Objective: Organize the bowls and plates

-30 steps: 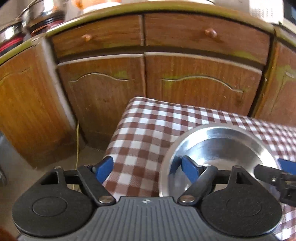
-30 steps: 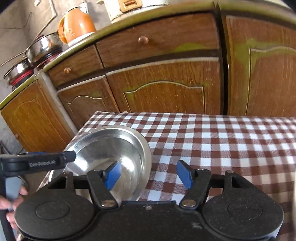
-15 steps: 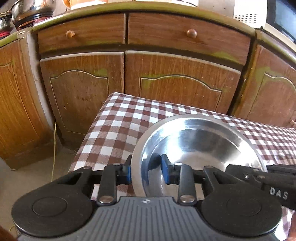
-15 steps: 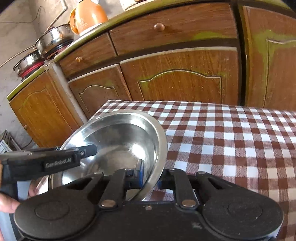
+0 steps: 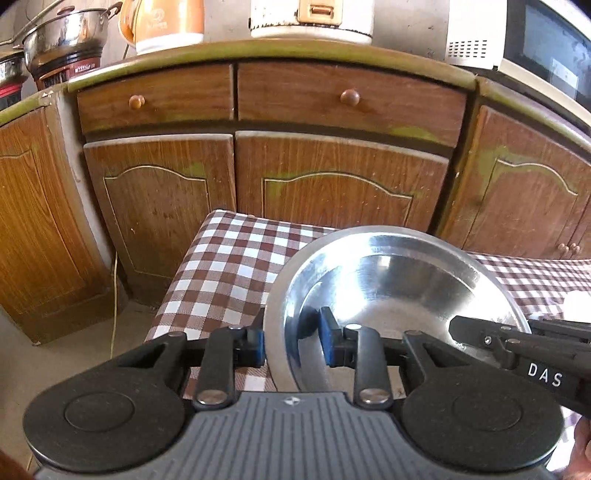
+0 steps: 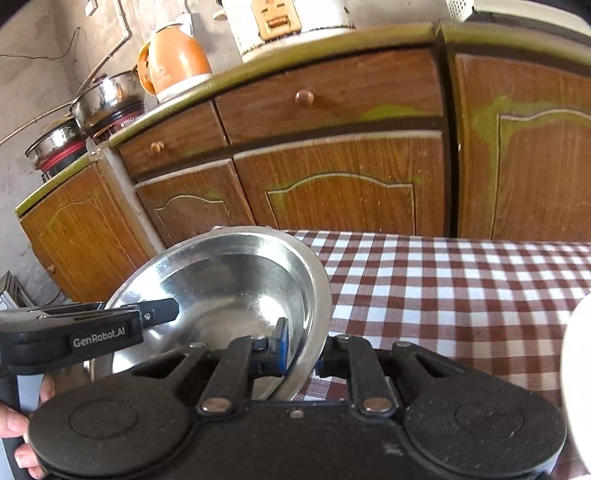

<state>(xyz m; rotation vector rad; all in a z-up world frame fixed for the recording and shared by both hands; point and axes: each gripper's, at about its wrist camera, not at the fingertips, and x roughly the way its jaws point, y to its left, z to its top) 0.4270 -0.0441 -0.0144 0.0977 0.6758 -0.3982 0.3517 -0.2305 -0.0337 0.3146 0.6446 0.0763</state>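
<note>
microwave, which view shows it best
The left wrist view: the microwave sits at the top right on the counter, with its vent holes and dark door visible. The right wrist view catches only a white corner of it with a few vent holes at the top edge.

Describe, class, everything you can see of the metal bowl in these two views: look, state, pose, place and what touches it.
The metal bowl is round, shiny and silvery, like steel or aluminium, with a broad flat rim and an empty, reflective hollow. It sits tilted above the checked tablecloth, in front of wooden cupboards. The left gripper pinches the rim on one side, one blue pad inside and one outside; the right gripper pinches the opposite side likewise. Both jaws have just closed on it. Whether its base touches the cloth cannot be seen.
</note>
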